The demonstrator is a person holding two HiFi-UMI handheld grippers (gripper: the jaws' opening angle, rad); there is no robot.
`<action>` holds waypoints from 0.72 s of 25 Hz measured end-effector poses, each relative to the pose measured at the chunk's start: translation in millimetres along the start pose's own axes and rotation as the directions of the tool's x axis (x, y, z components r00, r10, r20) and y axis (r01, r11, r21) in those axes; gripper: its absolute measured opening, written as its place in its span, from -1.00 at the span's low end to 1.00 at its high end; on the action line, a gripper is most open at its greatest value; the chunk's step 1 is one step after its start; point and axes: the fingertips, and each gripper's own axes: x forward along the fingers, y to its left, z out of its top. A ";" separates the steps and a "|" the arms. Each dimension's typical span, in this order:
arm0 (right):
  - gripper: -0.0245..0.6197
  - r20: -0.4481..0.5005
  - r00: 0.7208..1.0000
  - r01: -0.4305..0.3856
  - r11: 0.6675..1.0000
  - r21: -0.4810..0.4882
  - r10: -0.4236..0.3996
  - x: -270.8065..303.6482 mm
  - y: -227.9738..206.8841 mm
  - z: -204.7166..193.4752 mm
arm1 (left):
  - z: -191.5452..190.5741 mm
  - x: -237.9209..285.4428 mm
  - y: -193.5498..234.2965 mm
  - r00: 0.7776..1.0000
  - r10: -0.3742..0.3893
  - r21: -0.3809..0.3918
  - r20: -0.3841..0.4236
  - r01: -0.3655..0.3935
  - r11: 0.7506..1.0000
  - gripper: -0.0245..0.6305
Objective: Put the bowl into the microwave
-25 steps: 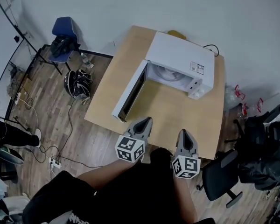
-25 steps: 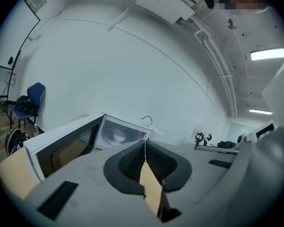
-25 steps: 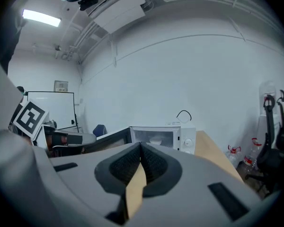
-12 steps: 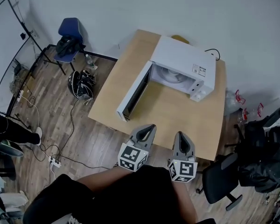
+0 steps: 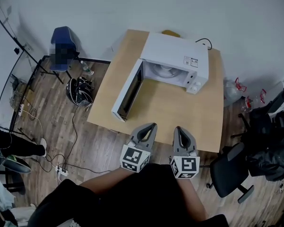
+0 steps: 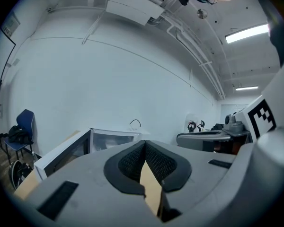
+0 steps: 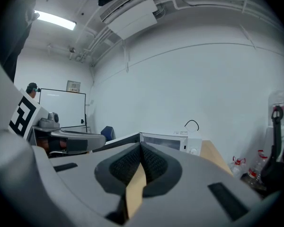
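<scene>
The white microwave (image 5: 173,60) stands on the wooden table (image 5: 180,110) with its door (image 5: 128,91) swung open to the left. A white round shape (image 5: 162,72) lies inside the cavity; I cannot tell whether it is a bowl or the turntable. My left gripper (image 5: 150,126) and right gripper (image 5: 178,129) hover side by side over the table's near edge, both shut and empty. In the left gripper view the gripper (image 6: 144,144) points at the microwave (image 6: 111,138). In the right gripper view the gripper (image 7: 141,146) also faces the microwave (image 7: 168,141).
A yellowish object (image 5: 171,33) peeks out behind the microwave, beside a black cable (image 5: 203,42). A blue chair (image 5: 62,46), a black bag (image 5: 79,86) and cables lie on the floor at left. A black office chair (image 5: 229,171) stands right of the table.
The right gripper has moved left, closer to the left gripper. The head view has shifted a little. The microwave door stays open.
</scene>
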 end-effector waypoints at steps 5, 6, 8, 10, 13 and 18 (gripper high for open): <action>-0.74 -0.004 1.000 0.023 1.000 -0.003 -0.023 -2.9 -11.4 -1.3 | 4.5 10.4 -9.1 1.000 -0.023 0.004 0.007 0.023 1.000 -0.89; -0.74 -0.003 1.000 0.027 1.000 -0.006 -0.027 -3.7 -12.6 -0.6 | 4.9 11.9 -9.7 1.000 -0.024 0.005 0.007 0.024 1.000 -0.89; -0.74 -0.002 0.999 0.035 0.999 -0.011 -0.035 -6.2 -14.7 0.3 | 4.1 15.0 -11.9 1.000 -0.029 0.003 0.003 0.029 1.000 -0.89; -0.74 -0.005 0.999 0.043 0.999 -0.014 -0.043 -8.3 -18.1 -0.2 | 2.5 19.4 -15.4 0.999 -0.040 0.001 -0.005 0.040 0.999 -0.89; -0.74 -0.020 0.998 0.056 0.998 -0.005 -0.056 -11.4 -25.9 -2.8 | 1.3 25.3 -21.2 0.998 -0.054 0.002 -0.016 0.054 0.999 -0.89; -0.74 -0.019 0.996 0.087 0.996 0.025 -0.086 -14.4 -35.2 -4.3 | -3.7 30.1 -23.9 0.998 -0.062 -0.015 -0.027 0.062 0.998 -0.89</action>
